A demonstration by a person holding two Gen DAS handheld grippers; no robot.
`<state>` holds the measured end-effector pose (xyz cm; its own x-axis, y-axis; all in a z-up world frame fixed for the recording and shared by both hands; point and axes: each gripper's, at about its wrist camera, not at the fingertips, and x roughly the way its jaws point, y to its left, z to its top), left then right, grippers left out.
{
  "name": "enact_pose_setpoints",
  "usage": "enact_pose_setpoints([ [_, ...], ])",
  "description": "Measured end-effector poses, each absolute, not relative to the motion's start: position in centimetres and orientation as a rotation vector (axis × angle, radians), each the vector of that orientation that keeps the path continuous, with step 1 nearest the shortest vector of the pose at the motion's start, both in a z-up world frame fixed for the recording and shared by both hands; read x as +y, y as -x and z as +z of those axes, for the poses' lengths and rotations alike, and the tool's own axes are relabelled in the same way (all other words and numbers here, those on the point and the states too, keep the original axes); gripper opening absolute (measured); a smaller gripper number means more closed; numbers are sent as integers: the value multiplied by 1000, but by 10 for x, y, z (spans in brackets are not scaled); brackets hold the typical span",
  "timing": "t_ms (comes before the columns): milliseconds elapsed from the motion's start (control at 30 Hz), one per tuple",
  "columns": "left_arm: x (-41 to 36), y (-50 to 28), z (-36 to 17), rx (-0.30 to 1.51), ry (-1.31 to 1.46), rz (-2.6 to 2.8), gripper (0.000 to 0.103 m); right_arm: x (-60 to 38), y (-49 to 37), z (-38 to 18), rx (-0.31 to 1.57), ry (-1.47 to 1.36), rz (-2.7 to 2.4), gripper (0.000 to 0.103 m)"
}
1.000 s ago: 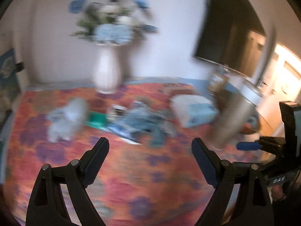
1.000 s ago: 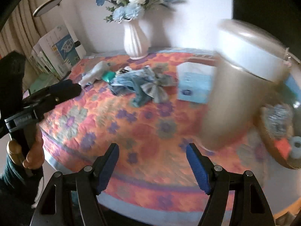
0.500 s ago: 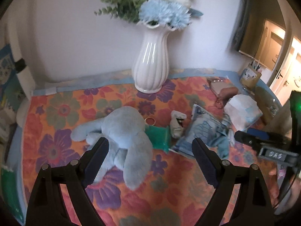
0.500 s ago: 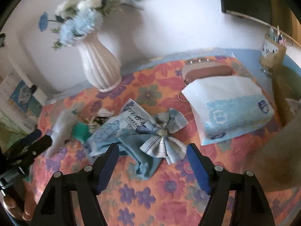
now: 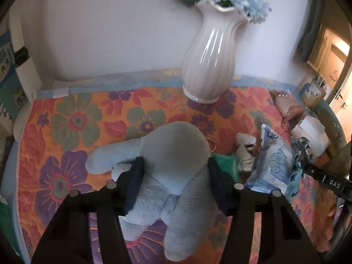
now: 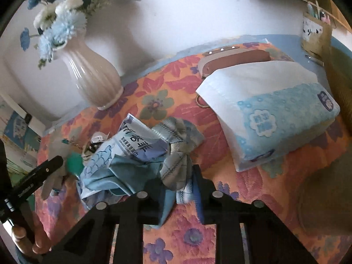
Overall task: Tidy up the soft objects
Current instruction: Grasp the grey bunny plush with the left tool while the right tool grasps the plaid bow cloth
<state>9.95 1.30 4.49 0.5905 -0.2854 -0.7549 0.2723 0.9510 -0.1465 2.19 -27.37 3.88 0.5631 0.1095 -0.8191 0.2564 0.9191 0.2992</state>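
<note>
A light blue plush toy lies on the floral table cover. My left gripper has its two fingers pressed on both sides of the plush. A plaid bow on blue cloth lies beside a blue wipes pack. My right gripper has closed on the bow and cloth. The wipes pack and a white sock also show in the left wrist view, right of the plush.
A white ribbed vase with blue flowers stands at the back by the wall. A tissue pack and a brown purse lie at the right. A green item and a ring lie beside the plush.
Both grippers have moved forward and down onto the table. The left has closed on the plush toy. The right has closed on the bow and cloth.
</note>
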Motion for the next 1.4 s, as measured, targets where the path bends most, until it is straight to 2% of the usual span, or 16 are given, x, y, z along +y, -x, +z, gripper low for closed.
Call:
enact_pose_setpoints([
  [200,30,-70,70,838,109,-351,45,-274,7,64,881,-424,-67,19],
  [300,32,-41,83,834,89,-356,35,-258,23,75,882,-351,-18,19],
  [333,31,-26,88,833,63,-365,26,-254,30,78,885,-311,-5,19],
  [533,14,30,89,873,-11,-424,25,-238,66,69,974,-142,62,19],
  [600,9,38,84,875,-26,-444,29,-233,73,61,1008,-97,108,19],
  [633,7,40,80,883,-38,-432,43,-230,75,58,1019,-71,115,19],
  [667,7,41,77,889,-46,-414,49,-226,78,56,1035,-38,119,20],
  [700,7,41,76,891,-51,-397,63,-227,80,54,1043,-33,123,22],
  [733,9,38,75,885,-54,-367,81,-228,82,53,1056,-39,131,32],
  [767,13,34,75,873,-57,-342,87,-231,83,52,1071,-64,145,53],
  [800,15,31,74,863,-55,-320,93,-235,86,52,1070,-87,149,62],
  [833,17,24,72,864,-45,-307,93,-240,87,53,1060,-115,151,69],
  [933,20,-2,61,902,-11,-310,94,-251,90,56,1047,-173,172,70],
  [1033,13,-30,41,961,-34,-322,94,-261,88,54,1056,-234,163,81],
  [1200,-1,-45,21,964,-95,-300,96,-278,94,37,1121,-351,159,81],
  [1400,2,-32,25,922,-88,-293,82,-282,98,46,1073,-310,88,81],
])
